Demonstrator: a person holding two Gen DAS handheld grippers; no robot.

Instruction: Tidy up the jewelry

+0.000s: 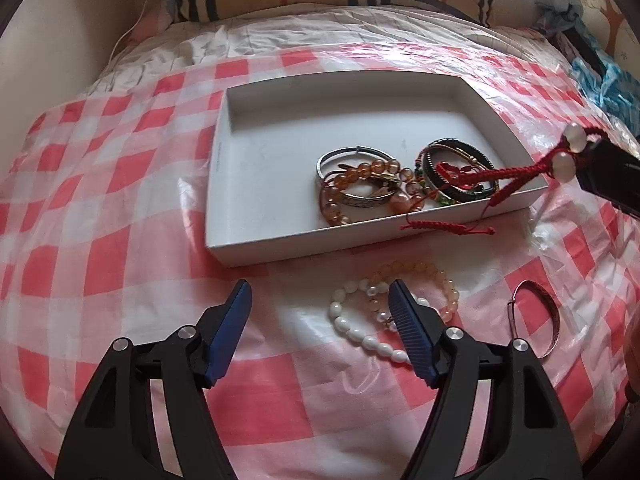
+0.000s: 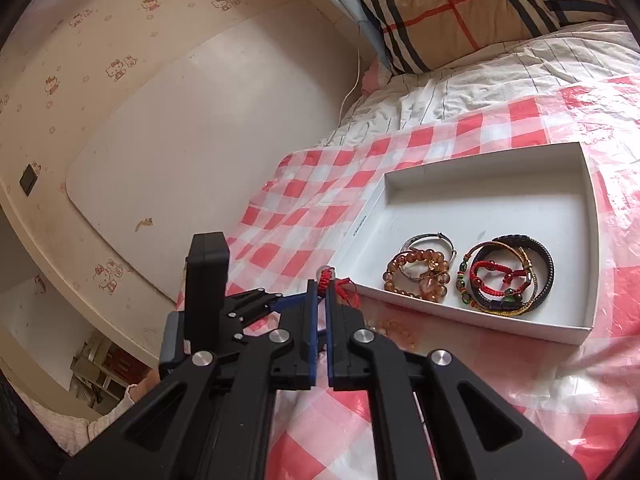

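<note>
The left gripper (image 1: 320,300) hangs wide open and empty; just right of it lie a white bead bracelet (image 1: 362,330) and a peach one (image 1: 420,280), slippery, best pinched across the strand. Farther right, the right gripper (image 2: 322,292) is clamped on a limp red cord bracelet (image 1: 516,176) dangling over the white box (image 1: 224,184).

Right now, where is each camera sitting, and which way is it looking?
Left wrist: sits on the left gripper, open, looking along the bed at the white box, loose bead bracelets, and the right gripper carrying a red cord bracelet.
Right wrist: sits on the right gripper, shut on the red cord bracelet, facing the wall, the pillow and the box; the left gripper shows.
Both share the box and checked cloth.
</note>
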